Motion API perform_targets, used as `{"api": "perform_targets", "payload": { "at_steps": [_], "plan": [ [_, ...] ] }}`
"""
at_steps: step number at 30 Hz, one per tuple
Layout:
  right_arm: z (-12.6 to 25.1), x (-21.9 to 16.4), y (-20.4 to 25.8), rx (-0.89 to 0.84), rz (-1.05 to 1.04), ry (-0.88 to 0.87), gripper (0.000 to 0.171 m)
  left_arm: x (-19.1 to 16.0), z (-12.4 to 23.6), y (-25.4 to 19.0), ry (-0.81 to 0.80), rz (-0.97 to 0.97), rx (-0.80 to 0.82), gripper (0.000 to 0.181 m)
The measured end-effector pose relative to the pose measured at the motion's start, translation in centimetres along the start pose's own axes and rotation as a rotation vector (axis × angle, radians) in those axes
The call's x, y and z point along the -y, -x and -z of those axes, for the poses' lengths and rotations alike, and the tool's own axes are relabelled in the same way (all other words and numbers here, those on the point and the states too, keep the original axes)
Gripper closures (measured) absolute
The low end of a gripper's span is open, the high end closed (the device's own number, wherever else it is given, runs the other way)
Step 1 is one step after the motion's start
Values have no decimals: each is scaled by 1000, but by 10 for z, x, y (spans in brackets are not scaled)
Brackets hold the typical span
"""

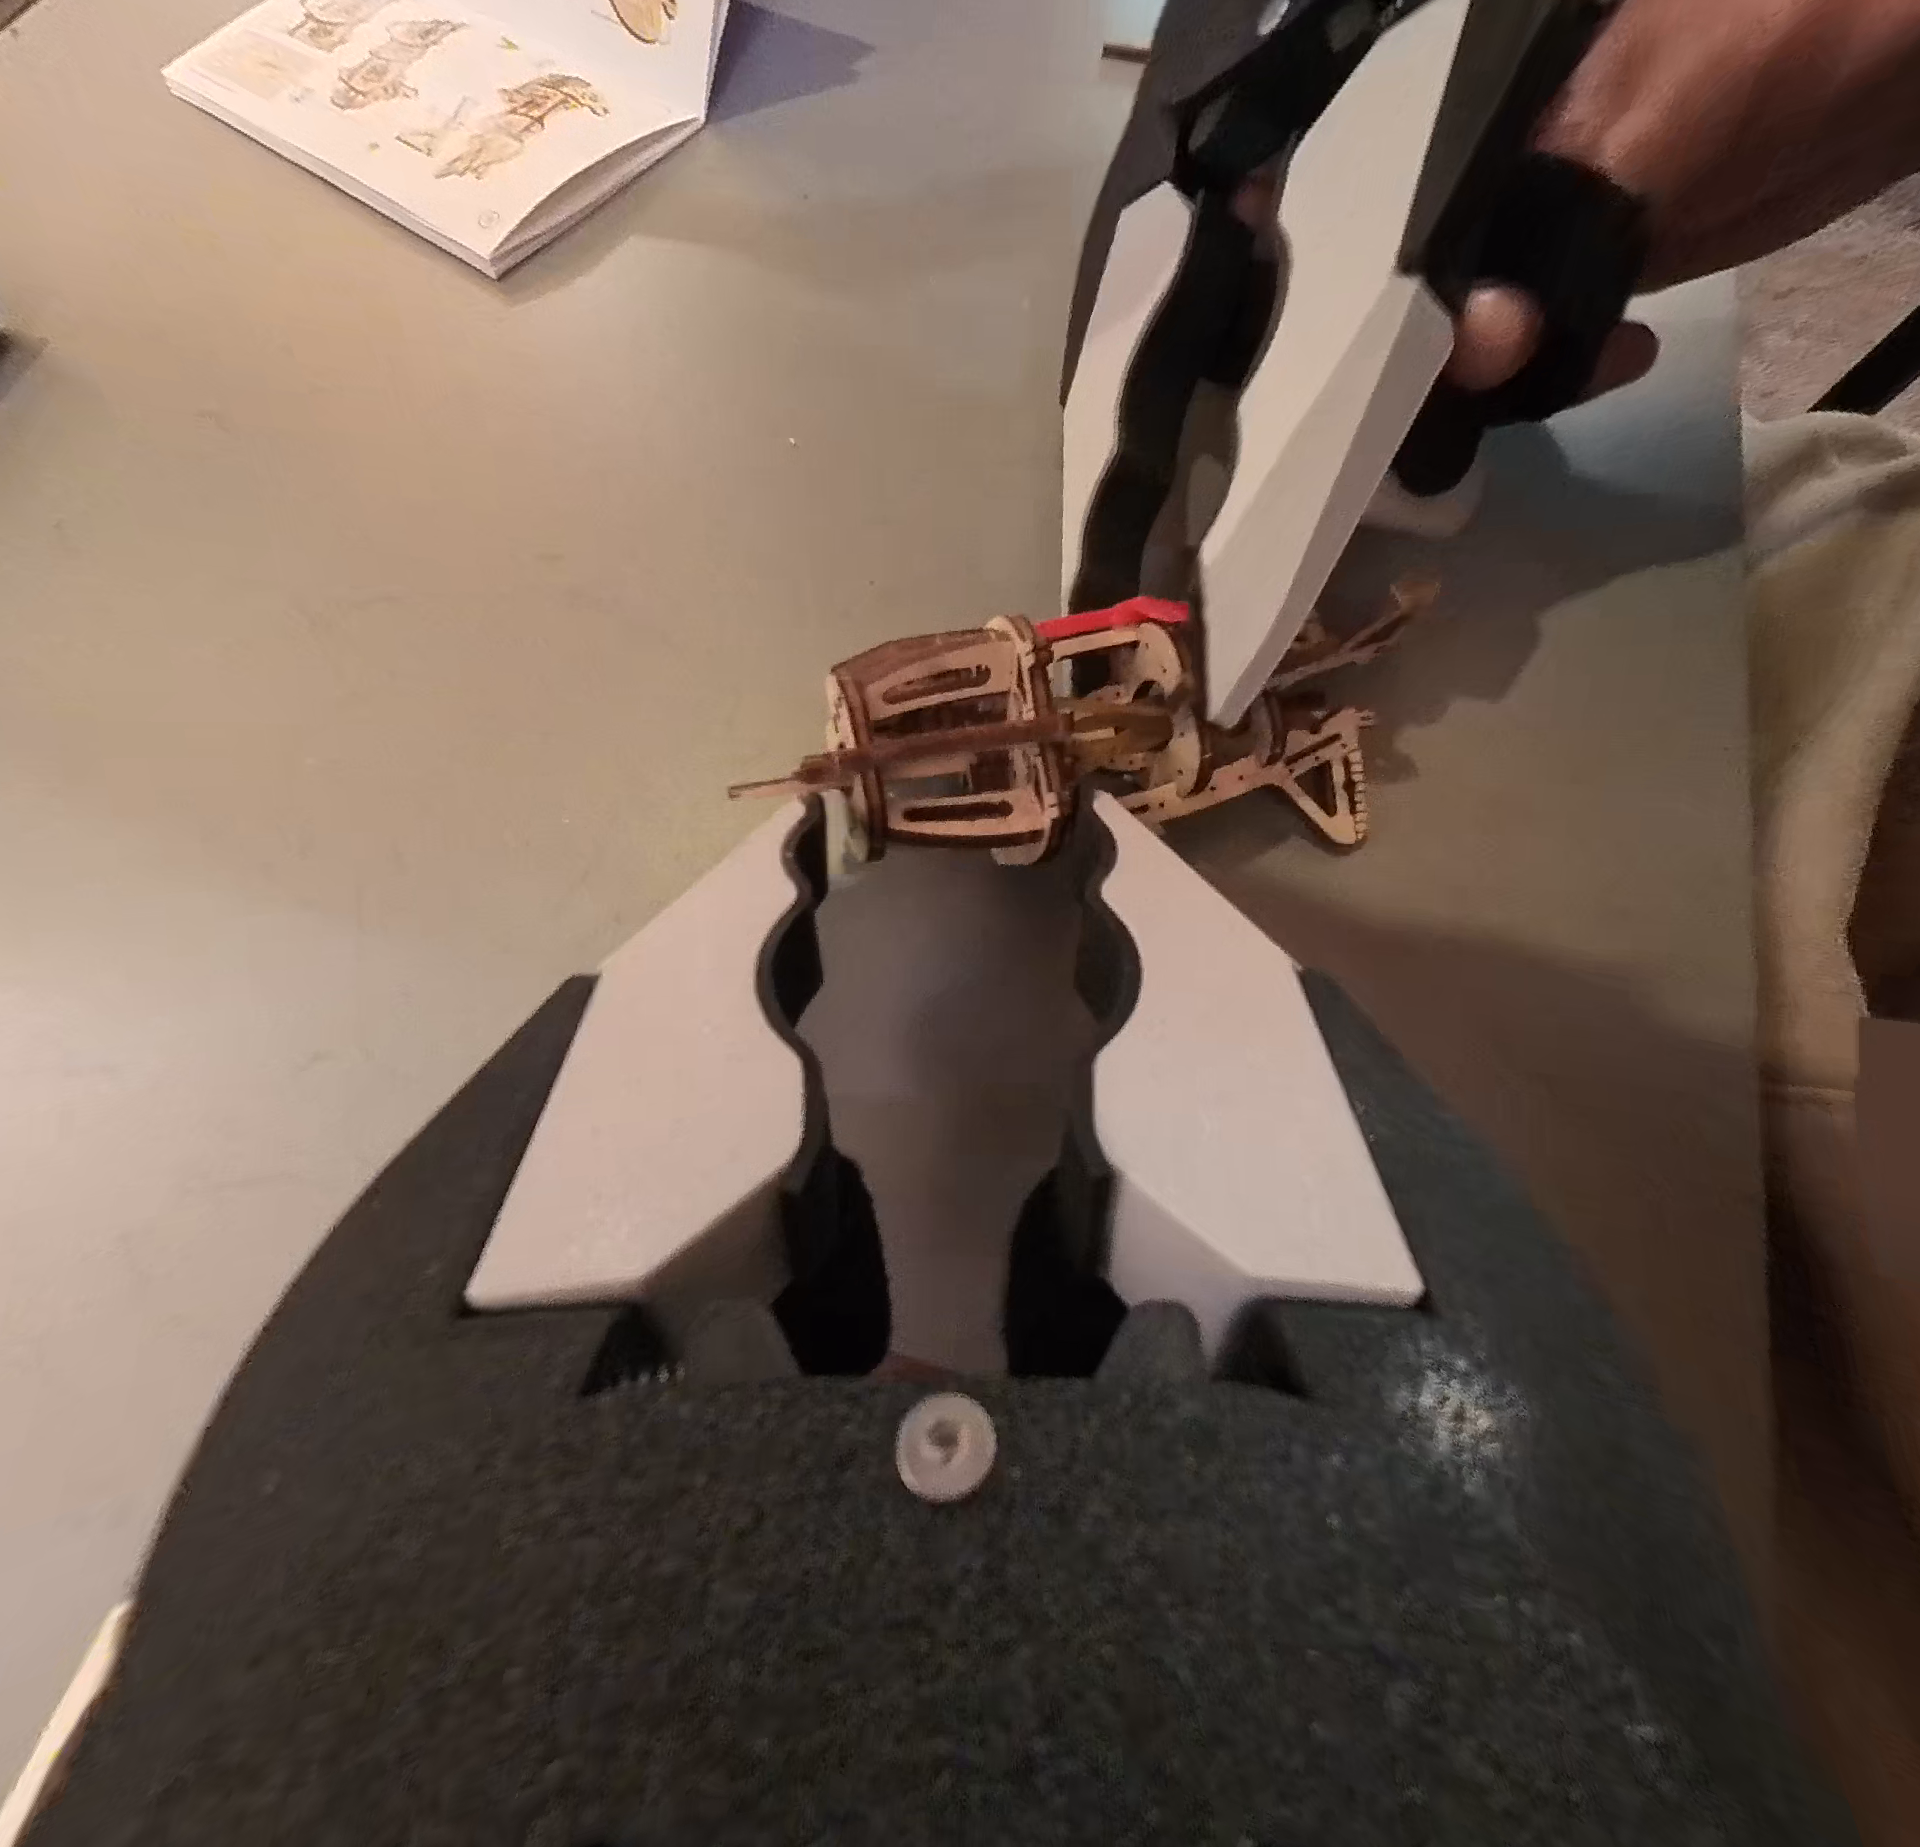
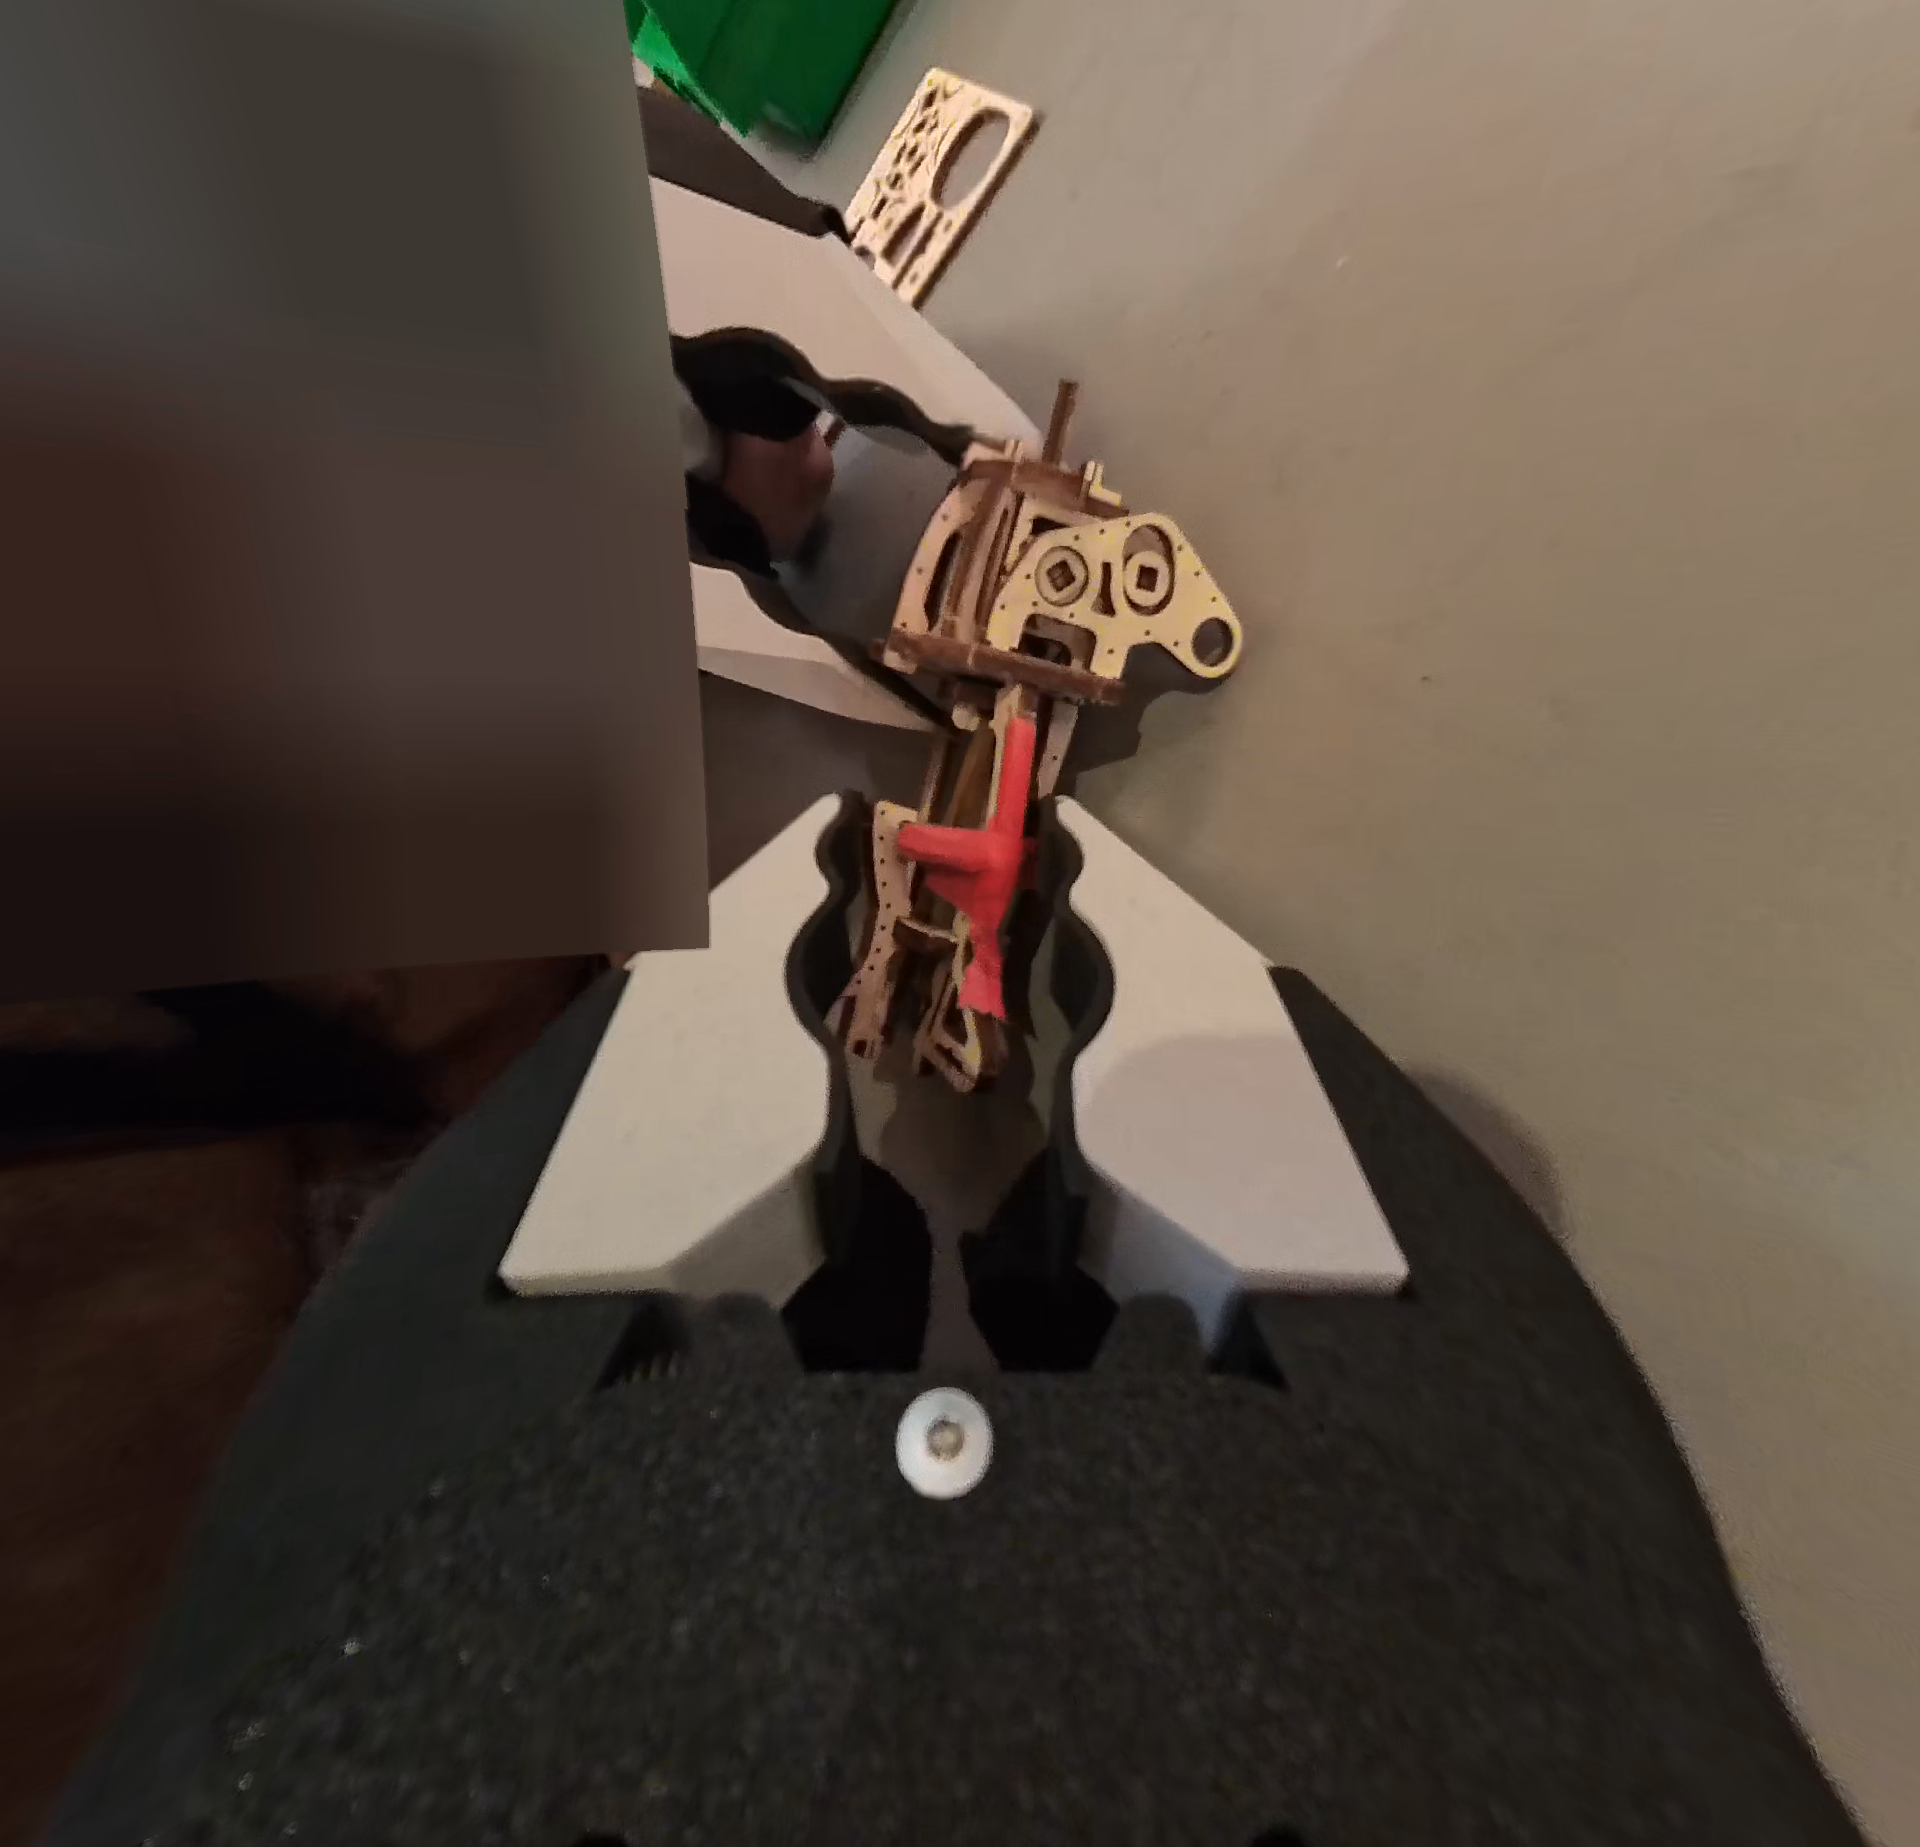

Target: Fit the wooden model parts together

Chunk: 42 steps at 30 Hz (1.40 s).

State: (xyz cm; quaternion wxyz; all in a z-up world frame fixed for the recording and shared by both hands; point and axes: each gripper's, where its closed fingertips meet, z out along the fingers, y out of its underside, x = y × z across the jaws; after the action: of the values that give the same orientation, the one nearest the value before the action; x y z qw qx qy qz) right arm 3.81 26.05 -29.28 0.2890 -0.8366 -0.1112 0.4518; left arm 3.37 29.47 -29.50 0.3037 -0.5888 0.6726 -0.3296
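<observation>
The wooden model (image 1: pixel 1049 748), largely assembled, is held just above the table (image 1: pixel 416 550). Its barrel end is gripped by the left tool (image 1: pixel 940 810), its red-lever (image 2: pixel 982 862) end by the right tool (image 2: pixel 945 810). Remaining parts appear unfitted on a far wooden sheet (image 2: pixel 940 187).

One model (image 1: pixel 1049 748), one booklet (image 1: pixel 457 83) (two tools (image 1: pixel 951 821))

Your right gripper (image 1: pixel 1143 675) is blocking the wooden model (image 1: pixel 1049 737) from above and right; your left gripper (image 1: pixel 945 821) is closing off the near side. Table (image 1: pixel 416 602) to the left is sitting open, instruction booklet (image 1: pixel 457 93) lying well back.
</observation>
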Motion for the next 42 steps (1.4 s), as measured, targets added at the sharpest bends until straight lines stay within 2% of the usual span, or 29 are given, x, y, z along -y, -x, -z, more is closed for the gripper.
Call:
{"api": "perform_targets", "payload": {
  "at_steps": [1, 9, 11, 14, 16, 19, 21, 29, 33, 42],
  "plan": [
    [2, 2, 1, 10, -2, -21, 133, 0, 1, 2, -1, 1, 14, 135],
    [11, 2, 2, -143, 34, -25, 129, -6, 23, 1, 29, 52, 50, 135],
    [8, 2, 1, -181, 15, -22, 128, -4, 25, -6, 39, 132, 30, 143],
    [0, -3, -1, -210, 16, -5, 124, 0, 21, -27, 25, 304, -82, 143],
    [-4, -5, -2, -220, 29, 1, 124, -2, 19, -31, 24, 343, -92, 147],
    [-4, -5, -3, -258, 78, 5, 135, 0, 18, -37, 23, 296, -95, 160],
    [-4, -6, -3, -251, 68, 11, 136, 7, 18, -42, -5, 257, -104, 166],
    [-2, -8, -1, -170, -17, 0, 138, 9, 5, -46, 2, 119, -98, 170],
    [1, -7, 1, -70, -109, -23, 138, 15, 5, -46, -18, 56, -108, 172],
    [2, -5, 3, -93, -44, -29, 138, 6, 10, -37, 22, -62, -47, 169]
  ]
}}
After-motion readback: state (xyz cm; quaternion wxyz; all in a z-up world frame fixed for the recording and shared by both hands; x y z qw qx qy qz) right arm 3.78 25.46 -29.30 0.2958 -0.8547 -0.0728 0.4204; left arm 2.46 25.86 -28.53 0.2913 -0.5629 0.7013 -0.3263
